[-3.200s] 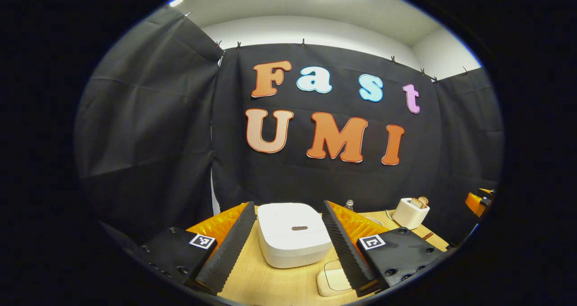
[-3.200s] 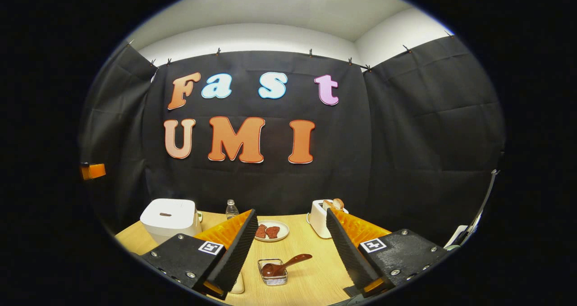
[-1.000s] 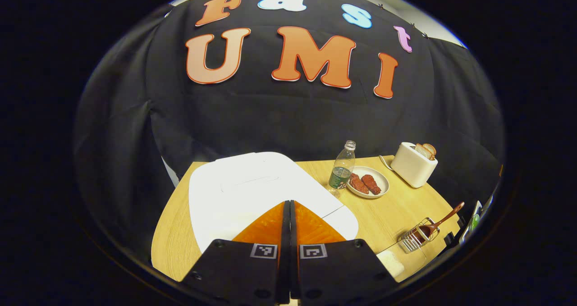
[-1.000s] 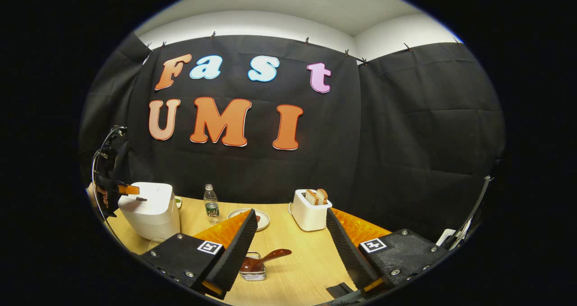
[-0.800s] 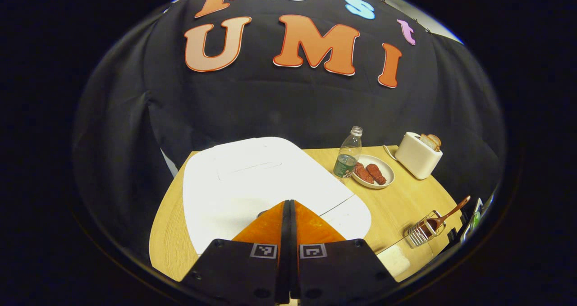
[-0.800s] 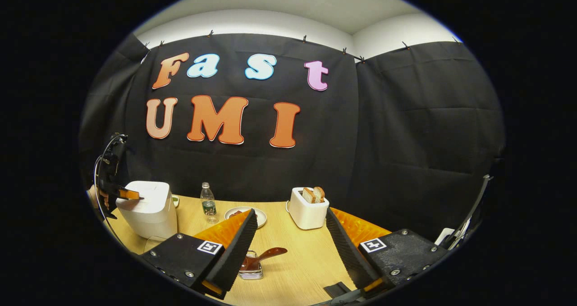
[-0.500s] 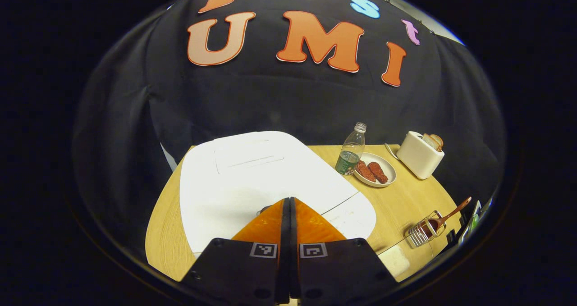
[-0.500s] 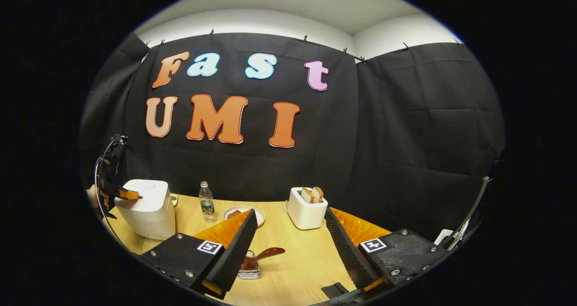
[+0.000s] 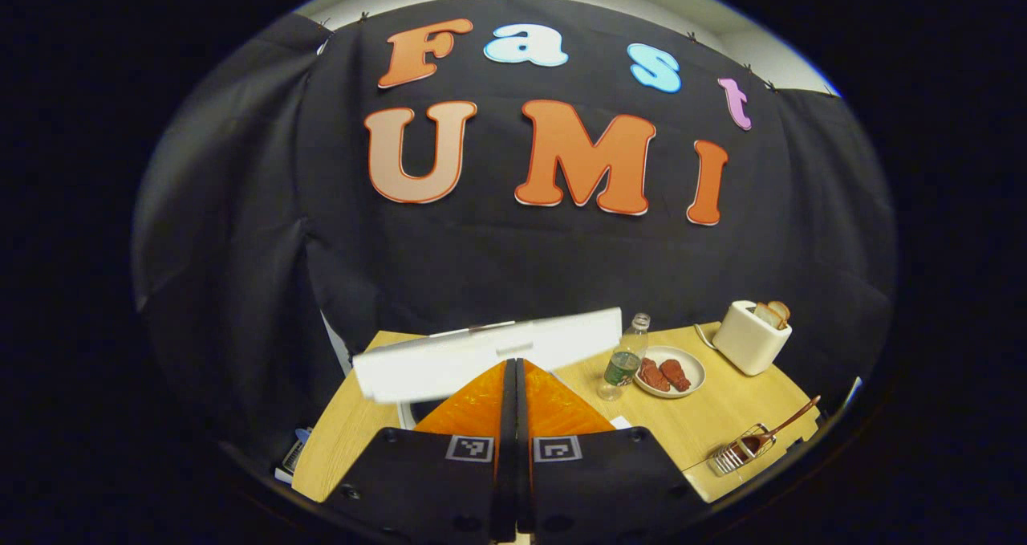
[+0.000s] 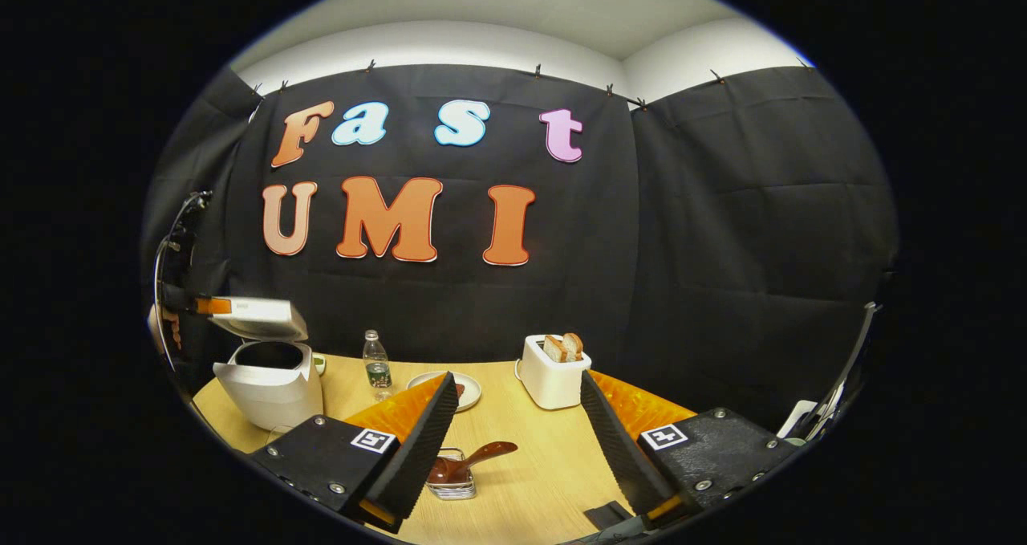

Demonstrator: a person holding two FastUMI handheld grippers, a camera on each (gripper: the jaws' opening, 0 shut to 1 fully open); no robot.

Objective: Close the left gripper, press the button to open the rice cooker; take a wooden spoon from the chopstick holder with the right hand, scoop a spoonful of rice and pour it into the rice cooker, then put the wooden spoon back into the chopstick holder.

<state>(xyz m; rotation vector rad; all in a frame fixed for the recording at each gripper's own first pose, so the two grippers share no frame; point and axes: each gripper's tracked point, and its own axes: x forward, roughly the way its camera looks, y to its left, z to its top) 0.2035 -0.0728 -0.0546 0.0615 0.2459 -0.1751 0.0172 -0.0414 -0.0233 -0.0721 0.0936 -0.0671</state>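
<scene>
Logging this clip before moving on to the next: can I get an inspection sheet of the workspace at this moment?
Surface: wooden table, bare in the middle.
Job's things: rice cooker with lid raised; wooden spoon lying in the wire chopstick holder.
Clutter: water bottle, plate of food, toaster with bread.
Grippers: left gripper shut, at the lid's front edge; right gripper open, empty, above the holder.
Cables: one by the toaster.
Surroundings: black cloth walls.

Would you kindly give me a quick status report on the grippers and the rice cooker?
Left gripper shut, at raised lid. Right gripper open, empty. Rice cooker open; wooden spoon in chopstick holder. Nothing blocking.
</scene>
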